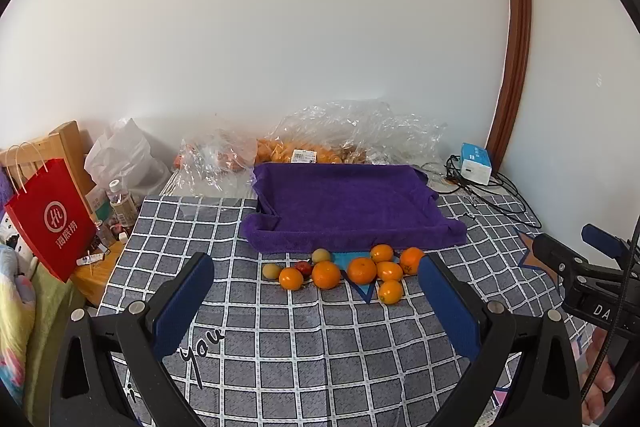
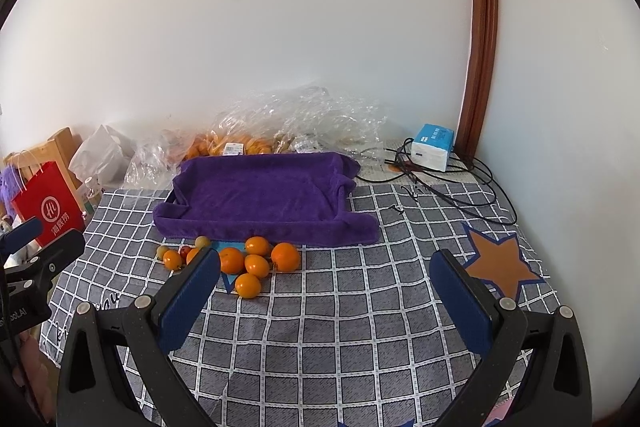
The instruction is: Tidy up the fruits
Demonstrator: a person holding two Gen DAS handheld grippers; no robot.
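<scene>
The left tool [image 1: 316, 291] is wide open and holds nothing above the checked cloth [image 1: 304, 339]. The oranges [image 1: 362, 270] lie together in front of the purple towel [image 1: 348, 203]. The right tool [image 2: 326, 291] is also wide open and empty.

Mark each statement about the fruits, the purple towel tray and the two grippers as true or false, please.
1. The purple towel-covered tray holds several fruits. False: it holds none; the orange round fruits lie on the checked grey cloth in front of it.
2. The left gripper is open. True.
3. The right gripper grips an orange. False: it is open, holding nothing.
4. A small red fruit lies among the oranges. True.
</scene>
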